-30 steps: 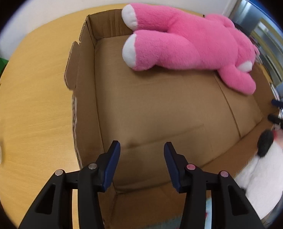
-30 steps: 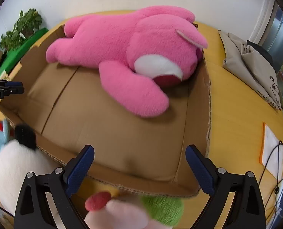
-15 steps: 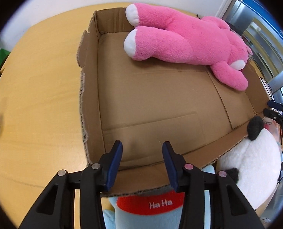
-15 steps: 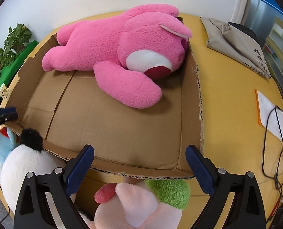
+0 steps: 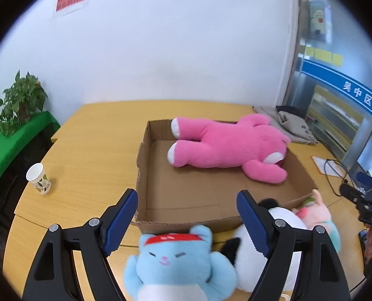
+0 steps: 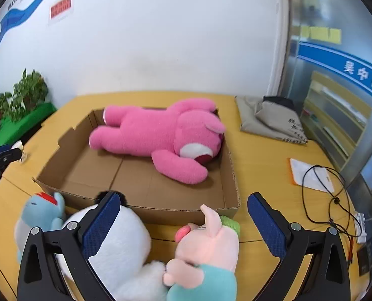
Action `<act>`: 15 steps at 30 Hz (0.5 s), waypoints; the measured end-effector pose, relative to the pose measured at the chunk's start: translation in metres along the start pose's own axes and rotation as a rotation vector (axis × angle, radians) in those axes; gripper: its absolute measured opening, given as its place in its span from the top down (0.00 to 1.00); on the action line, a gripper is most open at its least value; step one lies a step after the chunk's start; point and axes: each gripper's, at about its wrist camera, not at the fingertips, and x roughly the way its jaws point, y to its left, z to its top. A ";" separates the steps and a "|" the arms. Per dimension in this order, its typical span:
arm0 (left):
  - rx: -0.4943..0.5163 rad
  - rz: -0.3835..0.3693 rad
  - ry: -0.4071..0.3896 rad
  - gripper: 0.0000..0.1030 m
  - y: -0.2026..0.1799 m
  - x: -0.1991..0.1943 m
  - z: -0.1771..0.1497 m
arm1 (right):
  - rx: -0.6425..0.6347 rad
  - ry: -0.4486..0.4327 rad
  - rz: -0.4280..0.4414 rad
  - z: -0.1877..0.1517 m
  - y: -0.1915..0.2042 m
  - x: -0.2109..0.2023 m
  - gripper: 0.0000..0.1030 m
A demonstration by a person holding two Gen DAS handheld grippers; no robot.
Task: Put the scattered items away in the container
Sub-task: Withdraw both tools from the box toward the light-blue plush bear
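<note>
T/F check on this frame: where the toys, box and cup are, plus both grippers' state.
1. The pink bear lies inside the cardboard box. True.
2. The blue cat toy is in the box. False: it sits outside, at the near wall.
3. The paper cup stands upright. True.
4. The left gripper clamps the cat. False: the fingers stand apart.
5. The right gripper is open. True.

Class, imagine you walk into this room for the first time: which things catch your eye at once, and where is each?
The big pink plush bear lies along the far side of the open cardboard box on the yellow table. In front of the box wait a blue cat plush, a white panda plush and a pink pig plush.
</note>
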 end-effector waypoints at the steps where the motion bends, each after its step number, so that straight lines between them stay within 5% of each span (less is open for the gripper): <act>1: 0.002 -0.001 -0.016 0.21 -0.005 -0.008 -0.003 | 0.002 -0.015 -0.004 -0.001 0.002 -0.008 0.00; 15: 0.006 -0.056 -0.028 0.21 -0.045 -0.049 -0.031 | -0.008 -0.035 -0.018 -0.024 0.017 -0.055 0.00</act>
